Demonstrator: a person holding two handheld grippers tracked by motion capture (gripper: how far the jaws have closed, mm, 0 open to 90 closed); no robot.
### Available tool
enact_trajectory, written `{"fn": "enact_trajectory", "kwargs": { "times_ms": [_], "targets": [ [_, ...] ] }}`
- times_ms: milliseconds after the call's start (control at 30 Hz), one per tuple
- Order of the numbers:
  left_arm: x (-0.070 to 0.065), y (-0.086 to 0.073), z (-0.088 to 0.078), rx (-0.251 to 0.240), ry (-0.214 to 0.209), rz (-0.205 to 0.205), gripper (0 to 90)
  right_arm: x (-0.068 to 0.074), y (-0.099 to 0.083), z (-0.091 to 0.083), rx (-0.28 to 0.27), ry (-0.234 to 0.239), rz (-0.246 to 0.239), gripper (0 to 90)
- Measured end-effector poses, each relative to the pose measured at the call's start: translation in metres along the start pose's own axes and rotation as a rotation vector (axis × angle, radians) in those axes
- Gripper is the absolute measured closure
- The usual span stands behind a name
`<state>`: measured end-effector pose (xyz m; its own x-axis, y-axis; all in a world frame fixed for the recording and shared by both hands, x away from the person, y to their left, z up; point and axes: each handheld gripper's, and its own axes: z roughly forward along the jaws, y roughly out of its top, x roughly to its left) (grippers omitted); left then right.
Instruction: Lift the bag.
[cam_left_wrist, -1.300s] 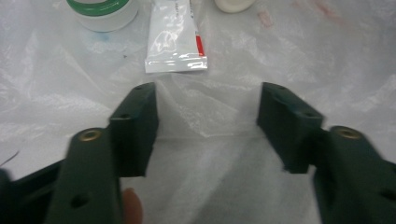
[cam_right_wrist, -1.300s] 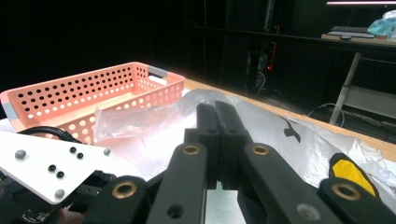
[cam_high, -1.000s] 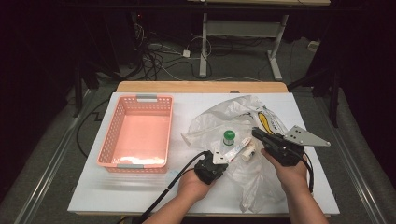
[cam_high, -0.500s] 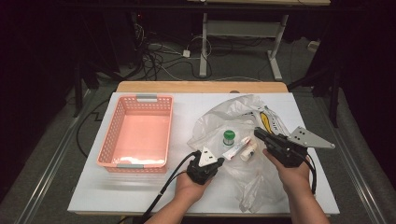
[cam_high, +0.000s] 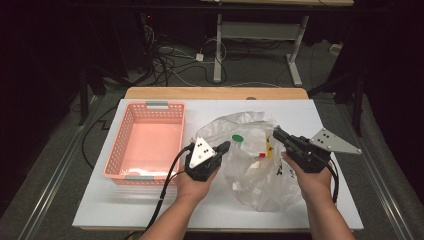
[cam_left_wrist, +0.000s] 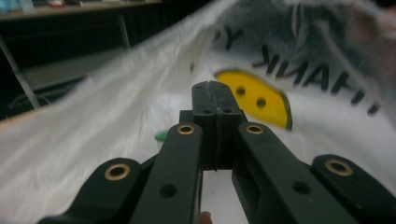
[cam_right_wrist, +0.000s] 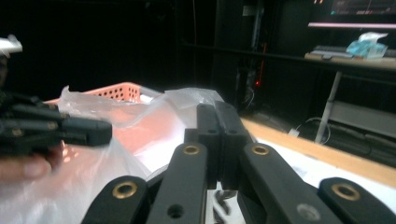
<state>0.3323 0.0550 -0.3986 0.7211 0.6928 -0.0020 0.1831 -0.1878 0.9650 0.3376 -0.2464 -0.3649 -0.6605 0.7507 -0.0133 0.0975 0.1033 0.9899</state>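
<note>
The left gripper (cam_high: 223, 147) had risen from the table since the picture of a second before, and it had drawn the near left edge of the clear plastic bag (cam_high: 250, 165) up with it, so the bag now stood ballooned where it had lain slack. Its jaws were pressed together, pinching the film; in the left gripper view the plastic draped around them and the bag's yellow smiley print (cam_left_wrist: 261, 100) showed beyond. The right gripper (cam_high: 278, 134) had hardly moved and held the bag's right edge, its jaws likewise pressed together on the film. The bag sat on the white table (cam_high: 125, 210) just right of the pink basket (cam_high: 145, 147), with a green-capped item (cam_high: 237, 138) and other small things inside. The lift probably meant the mouth was being opened or the contents tipped out
</note>
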Motion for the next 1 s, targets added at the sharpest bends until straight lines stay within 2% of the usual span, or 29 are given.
{"fn": "enact_trajectory", "kwargs": {
  "times_ms": [133,333,500,633,833,933,1000],
  "targets": [
    [0.007,0.031,-0.005,-0.085,0.016,0.014,88.8,0.003,0.016,0.01,-0.015,-0.018,-0.029,90.0],
    [0.013,0.066,-0.002,-0.142,0.034,0.066,88.8,0.004,0.037,0.022,-0.078,-0.033,-0.02,90.0],
    [0.014,0.094,0.005,-0.19,0.039,0.086,88.8,-0.002,0.058,0.025,-0.137,-0.058,-0.02,90.0],
    [0.015,0.12,0.01,-0.24,0.035,0.088,88.8,-0.009,0.077,0.024,-0.178,-0.085,-0.025,90.0],
    [0.017,0.154,0.019,-0.292,0.035,0.101,88.8,-0.024,0.108,0.012,-0.249,-0.148,-0.032,90.0],
    [0.018,0.162,0.022,-0.3,0.033,0.115,88.7,-0.033,0.116,0.003,-0.275,-0.18,-0.03,90.0],
    [0.018,0.162,0.026,-0.288,0.032,0.122,88.7,-0.038,0.117,0.0,-0.272,-0.2,-0.032,90.0]
  ]
}}
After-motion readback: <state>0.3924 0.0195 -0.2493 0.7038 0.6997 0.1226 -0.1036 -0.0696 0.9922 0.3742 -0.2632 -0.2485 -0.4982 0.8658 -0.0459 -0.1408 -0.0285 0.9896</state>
